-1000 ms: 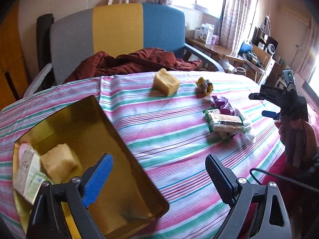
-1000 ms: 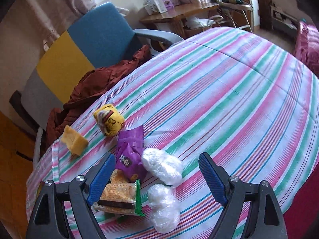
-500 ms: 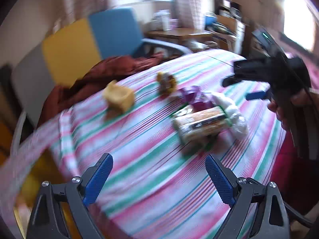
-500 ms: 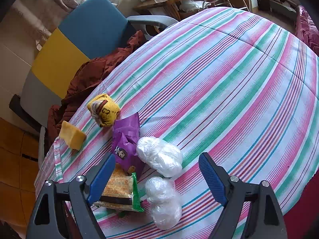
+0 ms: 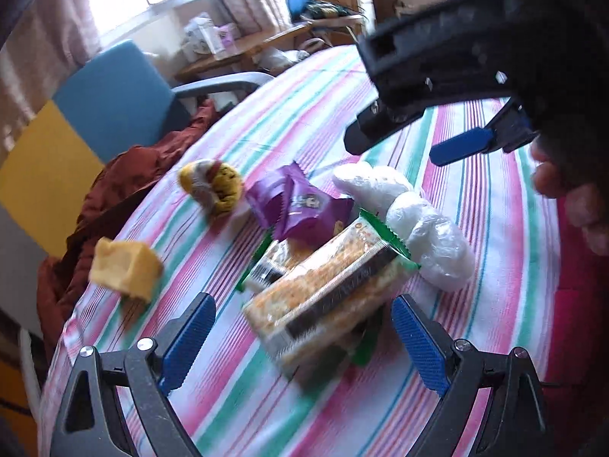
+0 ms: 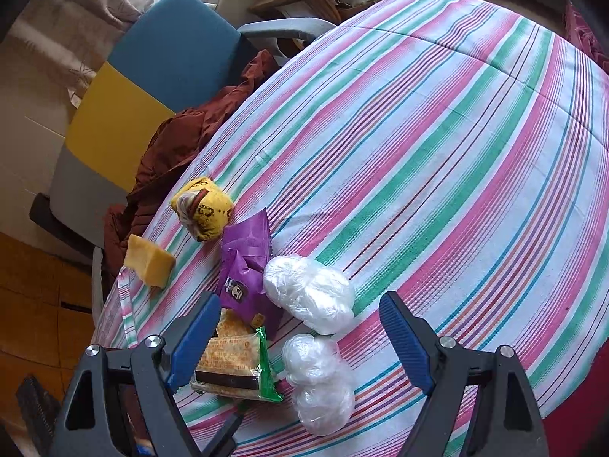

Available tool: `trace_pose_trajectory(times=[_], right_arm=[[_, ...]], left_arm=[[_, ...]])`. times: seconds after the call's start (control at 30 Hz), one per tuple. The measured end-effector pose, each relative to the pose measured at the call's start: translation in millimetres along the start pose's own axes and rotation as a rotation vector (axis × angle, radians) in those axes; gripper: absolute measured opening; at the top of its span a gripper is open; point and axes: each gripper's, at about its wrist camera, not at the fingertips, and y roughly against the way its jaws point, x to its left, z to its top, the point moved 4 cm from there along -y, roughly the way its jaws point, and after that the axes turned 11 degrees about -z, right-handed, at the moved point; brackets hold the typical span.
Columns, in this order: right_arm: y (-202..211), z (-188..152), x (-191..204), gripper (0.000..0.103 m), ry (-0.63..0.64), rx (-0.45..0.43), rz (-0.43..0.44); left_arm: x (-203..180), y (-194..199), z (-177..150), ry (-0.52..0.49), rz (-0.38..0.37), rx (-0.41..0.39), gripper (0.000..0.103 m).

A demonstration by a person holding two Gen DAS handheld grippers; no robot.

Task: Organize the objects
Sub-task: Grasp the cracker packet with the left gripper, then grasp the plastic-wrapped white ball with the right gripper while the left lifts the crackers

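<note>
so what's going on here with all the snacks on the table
A person holds a gripper in each hand over a striped tablecloth, tidying a cluster of snacks. The left gripper is open around the biscuit pack, not gripping it. The right gripper hovers open above the plastic-wrapped bundles. A purple packet, yellow pouch and yellow block lie untouched.

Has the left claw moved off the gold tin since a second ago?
Yes. The left claw has swung away from the tin, now out of view, toward the snack pile; its open jaws frame the cracker pack beside the right claw.
</note>
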Motion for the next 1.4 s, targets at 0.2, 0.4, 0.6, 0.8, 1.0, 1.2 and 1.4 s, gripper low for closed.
trace_pose_trajectory(times=[0.2, 0.4, 0.6, 0.8, 1.0, 1.2, 1.4], right_arm=[[-2.5, -0.7, -1.5, 0.087, -0.004, 0.015, 0.004], [-4.0, -1.0, -0.9, 0.087, 0.003, 0.019, -0.011], [-4.2, -1.3, -0.4, 0.087, 0.016, 0.017, -0.026], [-5.5, -2.9, 1.4, 0.087, 0.03, 0.023, -0.039], [-10.2, -8.6, 6.5, 0.087, 0.065, 0.047, -0.064], [-19.6, -22.9, 19.2, 0.081, 0.147, 0.103, -0.094], [-27.5, -38.1, 26.2, 0.076, 0.231, 0.143, -0.171]], left_arm=[[3.6, -23.1, 7.1, -0.005, -0.074, 0.006, 0.093], [3.2, -22.1, 6.4, 0.129, -0.156, -0.022, 0.054], [6.3, 15.2, -25.8, 0.364, -0.126, -0.093, 0.053], [-9.0, 34.1, -90.0, 0.524, -0.046, -0.063, 0.053], [-13.9, 29.6, -114.2, 0.542, 0.002, -0.076, 0.053], [-12.6, 30.4, -113.8, 0.539, -0.001, -0.098, 0.055], [-9.8, 30.3, -112.8, 0.545, -0.013, -0.097, 0.055]])
